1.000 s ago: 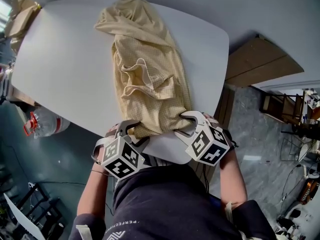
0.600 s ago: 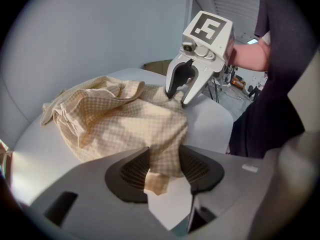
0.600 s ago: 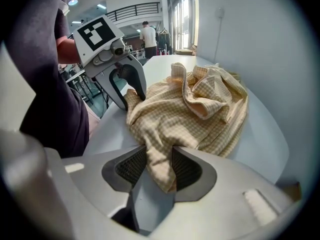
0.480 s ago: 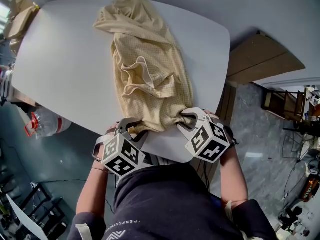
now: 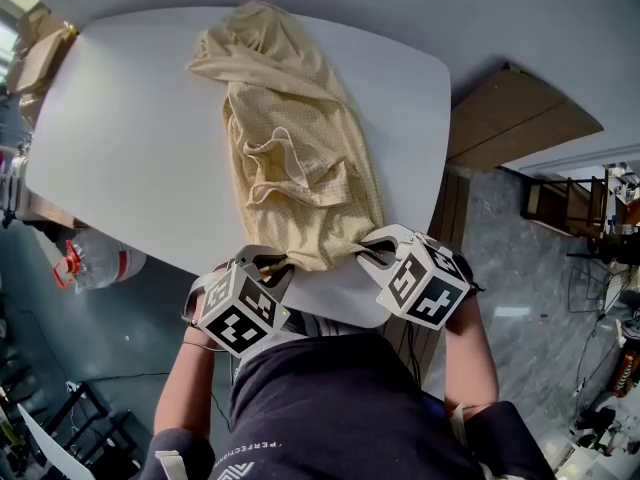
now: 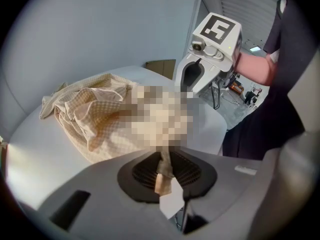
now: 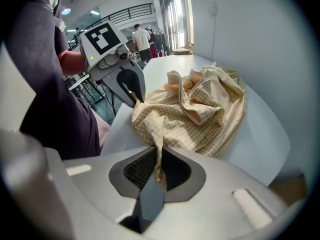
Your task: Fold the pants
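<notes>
- The white table [image 5: 130, 138] fills the upper half of the head view, and its rounded near edge sits just in front of the person.
- The pants [image 5: 300, 158], pale yellow with a fine check, lie crumpled on the table in one long strip. They run from the far edge to the near edge, roughly mid-table. A looped hem or pocket opening shows at the strip's middle.
- The person [image 5: 340, 408] wears a dark top and stands at the near edge, with both forearms reaching forward.
- A brown board [image 5: 520, 118] lies on the floor to the right of the table.
- A clear jug [image 5: 100, 263] with a red handle sits low, beside the table's left edge.
- The left gripper [image 5: 272, 264] pinches the left corner of the pants' near end. Its jaws have just been closing, and its own view shows a bunched fold of cloth squeezed between them [image 6: 164, 170].
- The right gripper [image 5: 368, 251] pinches the right corner of that same end. Its jaws have also just been closing, and a ridge of checked cloth is pressed between them [image 7: 159, 165].
- Both grippers sit near each other at the table's near edge, pointing steeply down.
</notes>
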`<state>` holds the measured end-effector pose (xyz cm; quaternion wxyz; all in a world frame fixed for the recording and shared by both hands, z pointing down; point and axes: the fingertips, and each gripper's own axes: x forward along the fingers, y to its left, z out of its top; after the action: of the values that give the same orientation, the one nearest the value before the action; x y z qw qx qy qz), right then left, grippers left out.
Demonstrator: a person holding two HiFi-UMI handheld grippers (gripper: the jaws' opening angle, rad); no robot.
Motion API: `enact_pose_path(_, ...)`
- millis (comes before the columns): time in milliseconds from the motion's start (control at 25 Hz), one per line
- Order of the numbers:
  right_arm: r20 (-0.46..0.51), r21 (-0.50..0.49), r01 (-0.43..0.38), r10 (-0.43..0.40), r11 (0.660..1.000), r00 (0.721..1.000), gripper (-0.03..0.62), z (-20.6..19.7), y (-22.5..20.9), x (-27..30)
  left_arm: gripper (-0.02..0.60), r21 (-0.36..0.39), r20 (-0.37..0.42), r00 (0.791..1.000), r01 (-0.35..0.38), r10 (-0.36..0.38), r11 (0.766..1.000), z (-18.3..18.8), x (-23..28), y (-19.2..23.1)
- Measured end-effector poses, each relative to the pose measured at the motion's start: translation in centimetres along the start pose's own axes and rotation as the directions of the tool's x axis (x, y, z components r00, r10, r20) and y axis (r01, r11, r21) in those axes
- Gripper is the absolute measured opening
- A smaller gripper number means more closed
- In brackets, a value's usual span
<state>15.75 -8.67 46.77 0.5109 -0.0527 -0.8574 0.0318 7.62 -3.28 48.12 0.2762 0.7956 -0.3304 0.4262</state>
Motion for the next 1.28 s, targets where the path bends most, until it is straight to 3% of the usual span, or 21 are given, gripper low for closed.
enact_pose_path(240,-0.013,0.021,-0.072,0.072,0.997,0.997,0.037,0.3,2.7,-1.1,0.055,-0.014,0.004,0.998,0.062,-0.062,0.998,-0.7,-1.6,-1.7)
enact_pose_path(520,-0.036,0.016,-0.158,0.159,0.987,0.987,0.037,0.1,5.7,-1.1,0.054,-0.055,-0.002,0.997,0.073,-0.073,0.996,-2.2,-2.5,-3.4)
enact_pose_path(680,-0.035,-0.007,-0.167,0.167,0.986,0.985,0.035,0.4,8.1,-1.2,0.054,-0.078,0.029,0.996,0.085,-0.083,0.993,-3.6,-3.6,-4.6)
enact_pose_path(1000,-0.032,0.065,-0.093,0.096,0.994,0.995,0.035,2.1,13.2,-0.7,0.052,0.025,0.047,0.989,0.137,-0.138,0.990,-7.3,-6.3,-6.3)
enact_pose_path(1280,-0.032,0.115,-0.073,0.077,0.991,0.997,0.035,5.2,20.8,1.0,0.054,0.102,0.033,0.983,0.174,-0.179,0.979,-13.4,-10.9,-8.0)
